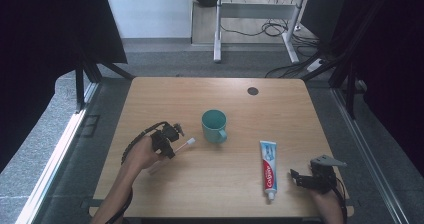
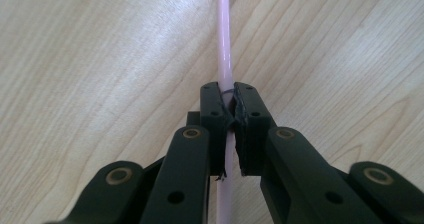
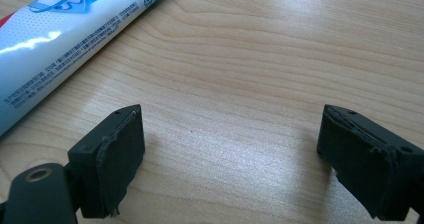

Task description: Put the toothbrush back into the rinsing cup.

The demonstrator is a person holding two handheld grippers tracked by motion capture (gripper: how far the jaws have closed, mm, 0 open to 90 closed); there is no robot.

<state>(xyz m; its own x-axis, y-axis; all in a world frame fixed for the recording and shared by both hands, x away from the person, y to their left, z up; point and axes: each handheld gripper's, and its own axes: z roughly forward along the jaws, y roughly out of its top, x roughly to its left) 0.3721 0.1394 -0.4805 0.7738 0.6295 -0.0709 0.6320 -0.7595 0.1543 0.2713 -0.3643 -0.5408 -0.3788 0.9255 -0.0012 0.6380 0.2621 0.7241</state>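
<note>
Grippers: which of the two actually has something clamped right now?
The left gripper: its jaws are shut on the pink toothbrush handle. The right gripper stands open over bare table, with the toothpaste tube lying apart beside it.

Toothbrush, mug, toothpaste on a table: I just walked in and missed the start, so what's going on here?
A person works at a wooden table with a gripper in each hand. The left gripper has its jaws shut on the pale pink toothbrush, whose head points toward the teal mug near the middle of the table. The right gripper is low over bare wood with its jaws wide open, beside the toothpaste tube, which lies flat and untouched.
</note>
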